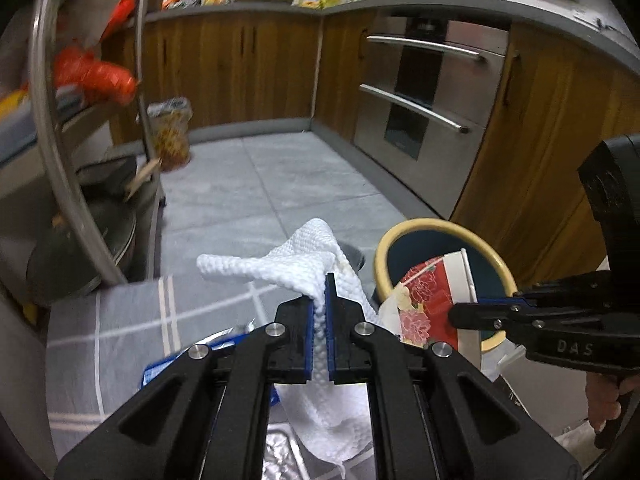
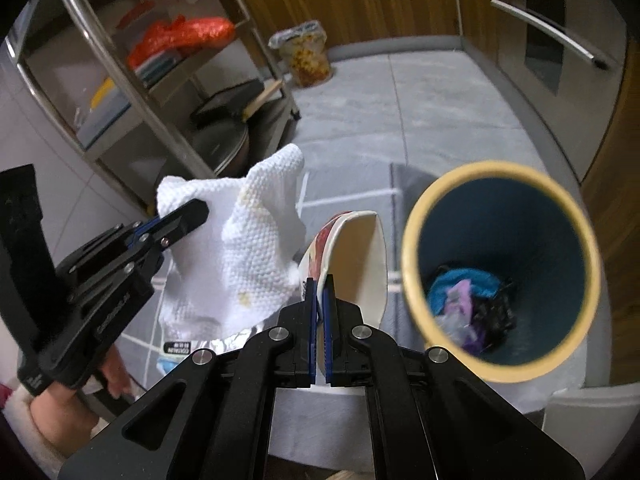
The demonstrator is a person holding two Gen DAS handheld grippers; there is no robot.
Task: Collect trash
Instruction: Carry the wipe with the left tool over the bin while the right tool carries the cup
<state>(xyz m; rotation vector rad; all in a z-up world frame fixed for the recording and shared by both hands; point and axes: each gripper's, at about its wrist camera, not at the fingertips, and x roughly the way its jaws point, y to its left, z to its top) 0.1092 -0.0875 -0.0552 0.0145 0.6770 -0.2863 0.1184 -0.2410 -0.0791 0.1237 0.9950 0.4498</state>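
Left gripper (image 1: 320, 296) pinches a dimpled white paper towel (image 1: 304, 264); right gripper (image 2: 319, 294) clamps a flattened floral paper cup (image 2: 352, 264).

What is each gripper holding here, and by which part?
The left gripper pinches a crumpled white paper towel at a bunched fold near its middle. The right gripper clamps a flattened floral paper cup by its rim edge.

Steel oven (image 1: 424, 96) in wooden cabinets (image 1: 240, 68) — metal shelf rack (image 2: 132, 80) opposite.
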